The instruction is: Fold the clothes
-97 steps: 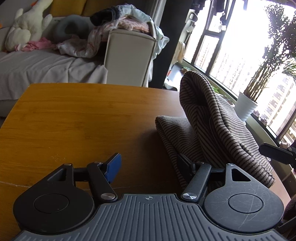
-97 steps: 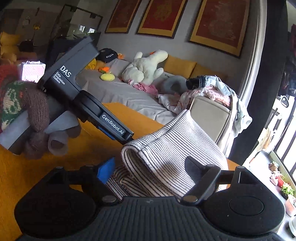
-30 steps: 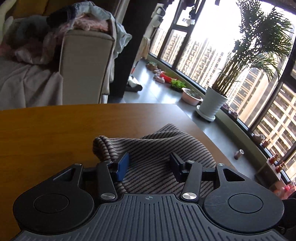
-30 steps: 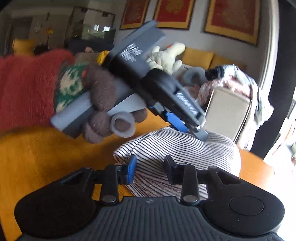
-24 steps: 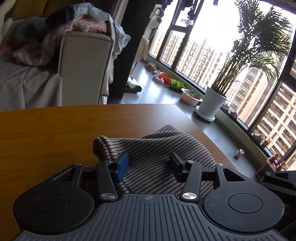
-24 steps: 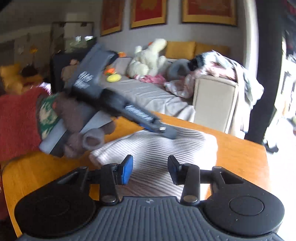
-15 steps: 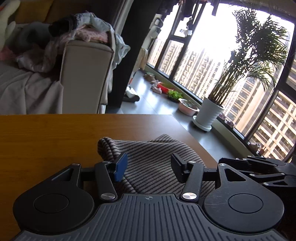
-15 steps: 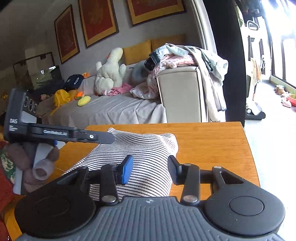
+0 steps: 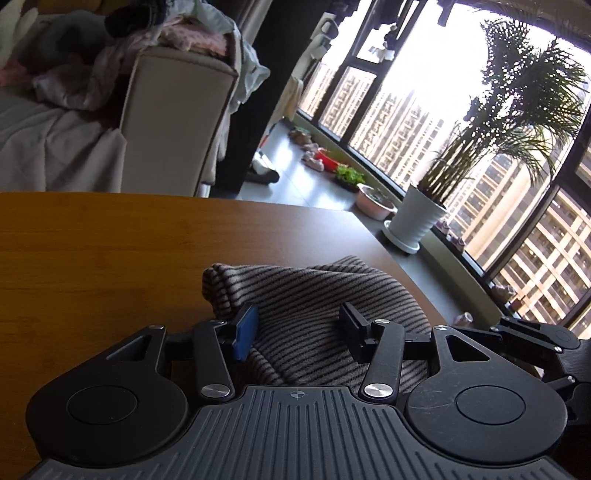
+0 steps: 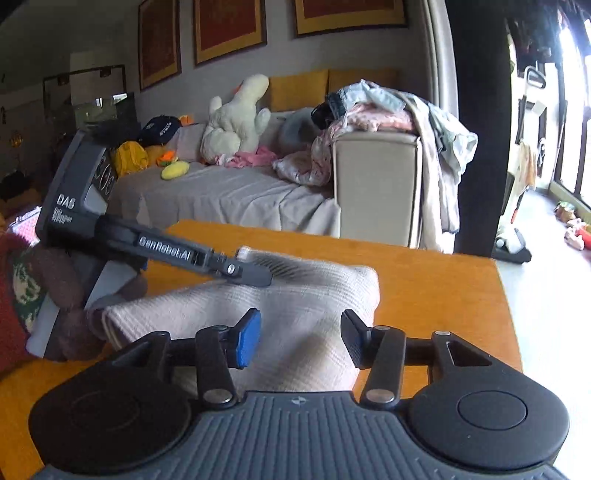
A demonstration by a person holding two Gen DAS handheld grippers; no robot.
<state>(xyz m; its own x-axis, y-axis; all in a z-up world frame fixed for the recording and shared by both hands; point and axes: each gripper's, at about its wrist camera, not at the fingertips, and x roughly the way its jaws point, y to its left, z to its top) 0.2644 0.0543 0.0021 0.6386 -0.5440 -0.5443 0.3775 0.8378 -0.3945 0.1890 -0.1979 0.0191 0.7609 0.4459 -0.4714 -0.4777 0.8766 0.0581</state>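
Garment: striped knit garment (image 9: 317, 295), folded into a thick bundle, lies on the wooden surface (image 9: 92, 251) near the corner toward the window; a rolled fold edge shows at its left end. In the right wrist view the same garment (image 10: 303, 295) reads pale and partly blurred.
Left gripper: left gripper (image 9: 297, 328) low over the garment, fingers (image 9: 246, 330) spread apart with the striped cloth showing between them; nothing clamped. Whether the tips touch the cloth cannot be told.
Left gripper, seen from the right: its dark body (image 10: 166, 251), lettered on the side, reaches across with the tip over the garment's top fold; held by a hand in a brown knit glove (image 10: 62, 291).
Right gripper: right gripper (image 10: 299, 339) just above the near end of the garment, fingers (image 10: 247, 338) parted, holding nothing. Its black linkage (image 9: 535, 339) shows at the right edge of the left wrist view, beside the garment.
In the way: the left gripper's body hides part of the garment's far edge in the right wrist view.
Beyond the surface: sofa (image 10: 229, 195) under a grey cover, with a white plush toy (image 10: 236, 122), a yellow toy (image 10: 175, 170) and a dark cap (image 10: 159, 129).
Sofa arm: loose clothes heaped on it (image 10: 388, 107).
Wall: framed pictures (image 10: 229, 26).
Window side: potted palm (image 9: 509, 122) in a white pot, bowls and small pots on the floor (image 9: 291, 184).
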